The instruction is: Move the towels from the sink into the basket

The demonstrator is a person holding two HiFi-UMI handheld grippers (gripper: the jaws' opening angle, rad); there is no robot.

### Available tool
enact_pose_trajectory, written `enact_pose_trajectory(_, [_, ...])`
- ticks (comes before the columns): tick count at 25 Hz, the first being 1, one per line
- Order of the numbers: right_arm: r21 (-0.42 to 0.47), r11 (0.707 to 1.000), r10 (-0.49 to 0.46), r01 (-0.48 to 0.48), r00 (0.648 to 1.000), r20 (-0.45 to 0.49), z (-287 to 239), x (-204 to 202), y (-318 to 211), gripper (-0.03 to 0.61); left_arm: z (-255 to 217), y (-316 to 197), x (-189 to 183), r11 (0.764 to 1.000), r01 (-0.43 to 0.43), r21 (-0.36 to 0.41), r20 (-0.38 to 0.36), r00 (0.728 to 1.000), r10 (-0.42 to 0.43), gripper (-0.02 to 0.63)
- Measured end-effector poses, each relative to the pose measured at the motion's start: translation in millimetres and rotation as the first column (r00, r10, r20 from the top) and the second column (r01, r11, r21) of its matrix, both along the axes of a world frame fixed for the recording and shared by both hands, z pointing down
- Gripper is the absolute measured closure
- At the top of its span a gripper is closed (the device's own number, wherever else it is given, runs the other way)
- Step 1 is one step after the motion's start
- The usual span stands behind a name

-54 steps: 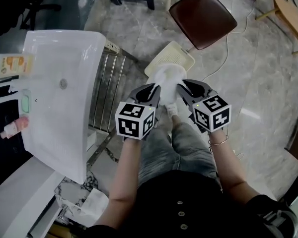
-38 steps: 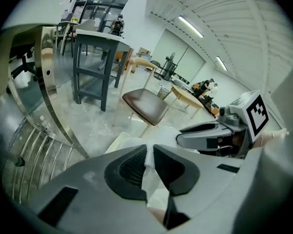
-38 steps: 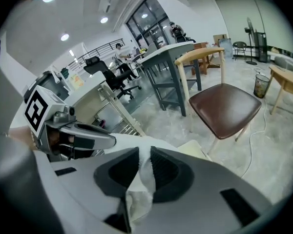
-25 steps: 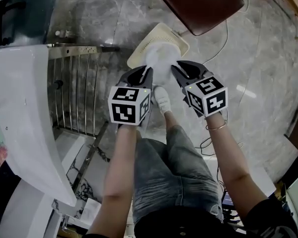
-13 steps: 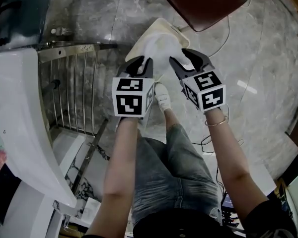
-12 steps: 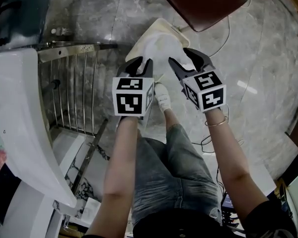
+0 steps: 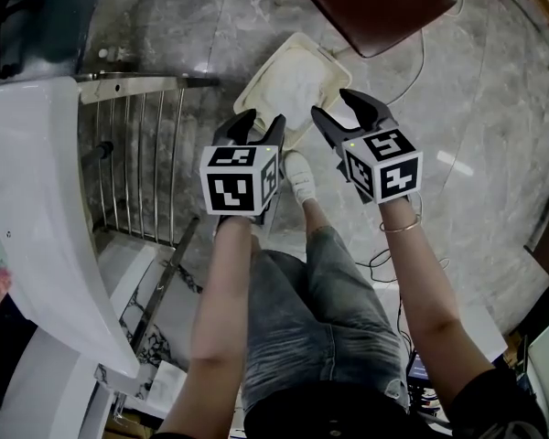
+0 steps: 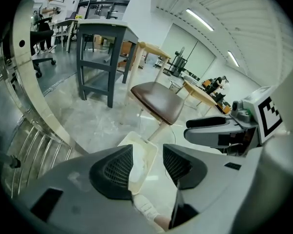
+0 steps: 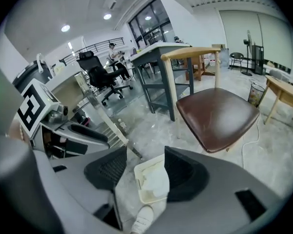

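Note:
A white towel [image 7: 293,79] lies inside the cream basket [image 7: 256,82] on the marble floor. Both grippers hover just above the basket's near edge. My left gripper [image 7: 263,119] is open and holds nothing. My right gripper [image 7: 334,104] is open too, with nothing between its jaws. In the left gripper view the basket [image 8: 147,152] and the towel [image 8: 136,165] show through the gap between the jaws. The right gripper view shows the same towel [image 9: 156,180] in the basket [image 9: 140,172]. The white sink [image 7: 32,208] is at the left; no towel shows in the visible part of it.
A brown chair seat [image 7: 375,7] stands just beyond the basket. A steel rack [image 7: 137,154] runs between the sink and the basket. The person's white shoe [image 7: 300,174] is at the basket's near edge. A white cable [image 7: 419,58] trails across the floor at the right.
The towel, held up between both grippers a second ago, has dropped into the basket. Both grippers have let go and now stand open above it.

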State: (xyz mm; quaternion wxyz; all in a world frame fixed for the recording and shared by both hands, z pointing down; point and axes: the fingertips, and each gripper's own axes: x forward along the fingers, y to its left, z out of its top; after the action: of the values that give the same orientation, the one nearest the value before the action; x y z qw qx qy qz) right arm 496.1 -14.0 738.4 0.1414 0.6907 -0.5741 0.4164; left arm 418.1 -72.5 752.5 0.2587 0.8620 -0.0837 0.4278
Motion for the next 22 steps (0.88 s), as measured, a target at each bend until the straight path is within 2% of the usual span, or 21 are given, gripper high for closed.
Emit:
enact_pose_trajectory(7, [0.107,0.992,0.046,-0.062,0.988,0.146,-41,-15,-13,0.350,-43,-7,-4,1.000,0.011,-0.016,-0.083,0.996,-0.012,0.440])
enact_pose_trajectory(13, [0.191,0.977,0.065,-0.099,0.982,0.176,-92,-28,-22,0.388,-93,-15,-20,0.999,0.031,-0.013,-0.151,0.988,-0.033,0.440])
enact_pose_trajectory(15, [0.221,0.970,0.063,-0.102,0.982,0.177,-111,-36,-25,0.442,-114,-17,-29,1.000,0.031,0.002,-0.178,0.984,-0.030,0.440])
enact_pose_trajectory(17, [0.250,0.964,0.048,-0.091,0.983,0.175,-128,-44,-31,0.462,-138,-22,-35,0.999,0.031,0.025,-0.207,0.978,-0.025,0.449])
enact_pose_trajectory(22, [0.294,0.953,0.037,-0.077,0.990,0.139,-169,-65,-39,0.557,-190,-27,-58,0.998,0.024,0.063,-0.273,0.962,-0.006,0.528])
